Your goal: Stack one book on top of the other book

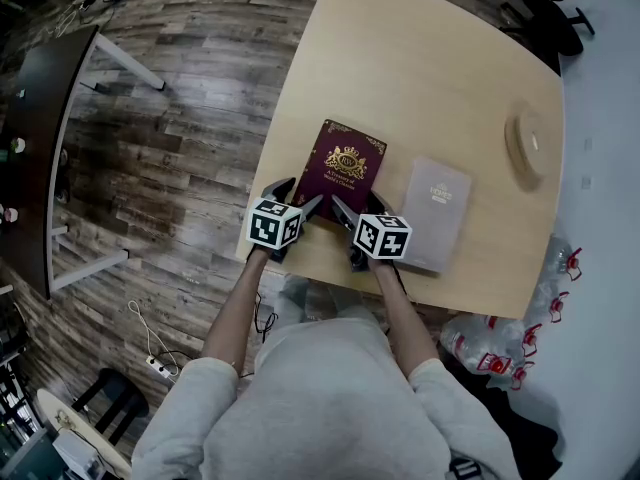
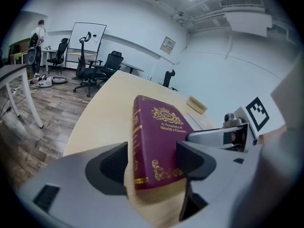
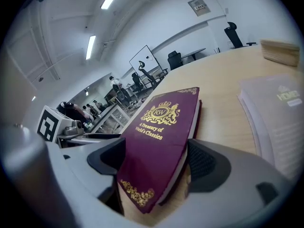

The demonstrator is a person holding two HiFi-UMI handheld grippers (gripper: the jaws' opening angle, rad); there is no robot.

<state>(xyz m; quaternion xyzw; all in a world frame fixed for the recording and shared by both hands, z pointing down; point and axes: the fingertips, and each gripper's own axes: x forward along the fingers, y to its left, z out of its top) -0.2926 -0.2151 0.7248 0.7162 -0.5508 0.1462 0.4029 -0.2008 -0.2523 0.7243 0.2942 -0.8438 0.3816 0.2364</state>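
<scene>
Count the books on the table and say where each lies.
2. The maroon gold-lettered hardcover book lies near the front edge of the pale wooden table; the grey softcover book lies flat to its right, apart. None appears hidden.

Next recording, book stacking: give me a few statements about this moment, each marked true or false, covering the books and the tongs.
1. The maroon book lies flat on the table, not on the grey book. True.
2. In the head view the grey book lies left of the maroon book. False: it lies to the right of it, and the two are apart.
3. The left tongs and the right tongs are both at the maroon book's near edge. True.
4. The left tongs are shut with nothing between them. False: they stand open, with a near corner of the maroon book between the jaws.
</scene>
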